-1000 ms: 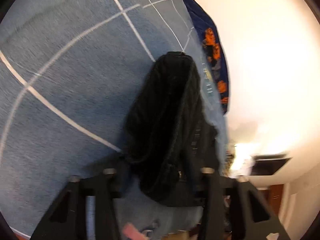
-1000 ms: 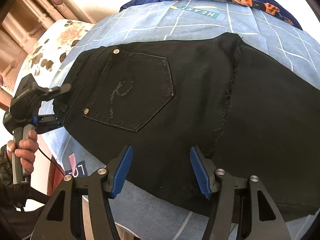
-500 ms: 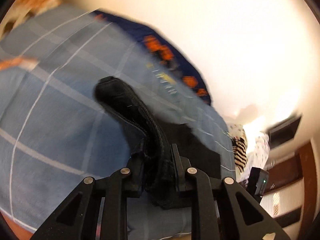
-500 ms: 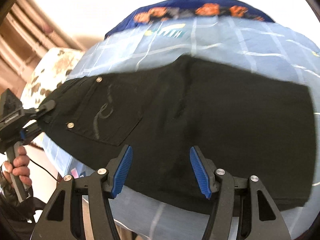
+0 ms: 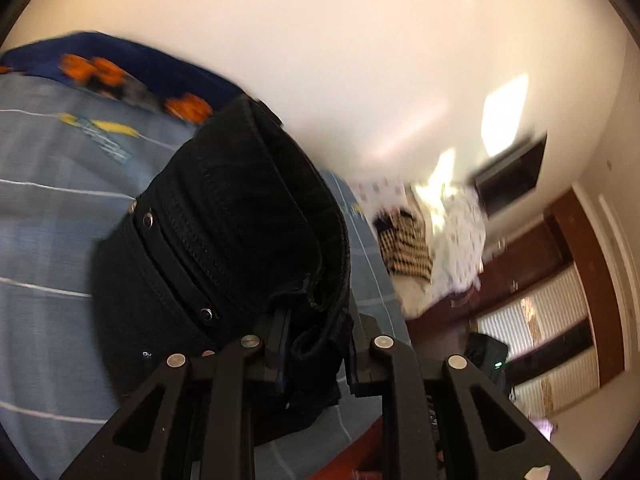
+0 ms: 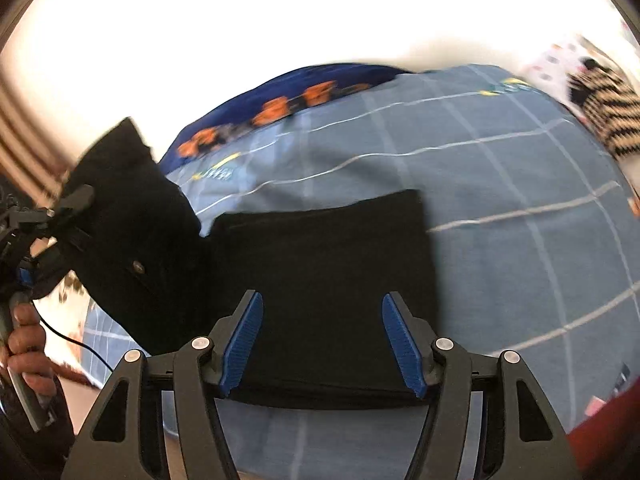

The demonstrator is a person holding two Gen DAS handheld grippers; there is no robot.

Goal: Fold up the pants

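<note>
**Ana:** Since a second ago, when the pants (image 6: 320, 280) lay spread flat across the blue checked bedspread (image 6: 500, 184), the big change is that the waist end has come up off the bed. It now hangs in a dark bunch at the left of the right wrist view, while the remainder lies as a flat dark panel in the middle of the bedspread.

**Ben:** So the fold is under way?

**Ana:** I'd judge so: the waist end looks ready to be carried over the flat part.

**Ben:** Who is carrying it?

**Ana:** That is the left gripper (image 5: 316, 344). A second ago its jaws stood wider around the cloth; now they are drawn close and clamped on the waistband (image 5: 224, 248), whose rivets show just ahead of it.

**Ben:** And the other one?

**Ana:** The right gripper (image 6: 322, 340) holds nothing. Its blue pads (image 6: 400, 344) stand apart and are opening a little more, above the near edge of the flat panel. Whether they touch the cloth I cannot tell.
</note>
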